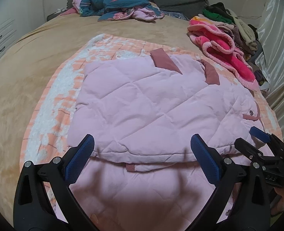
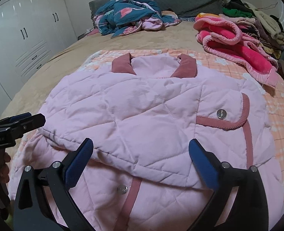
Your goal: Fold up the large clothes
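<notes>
Little writing can be read: the snap button (image 2: 221, 114) on the jacket's pocket flap carries embossed letters too small to make out, and the white lettering on each claw's black body is blurred. The jacket (image 2: 142, 119) is pale pink, quilted in diamond stitching, with a dusty-rose ribbed collar (image 2: 186, 66) and matching corded trim edging the pocket. It lies flat near the foot of the bed, on a peach-and-white checked blanket (image 2: 280, 111) with a fuzzy, worn look, its lower part folded up over the body. A second snap button (image 2: 122, 189) sits low beside the front placket. The left claw (image 1: 142, 154) hangs released over the jacket's folded edge, its textured blue pads wide apart. The right claw (image 2: 141, 154) is likewise released, spread above the same fold. The bed (image 1: 36, 48) is covered in a tan plush sheet. Farther back lie a crumpled teal quilt (image 2: 126, 13) with pink flamingo prints, a fleecy hot-pink blanket (image 2: 238, 48), and a heap of mixed clothes (image 2: 261, 23). White glossy wardrobes (image 2: 26, 28) stand alongside.
</notes>
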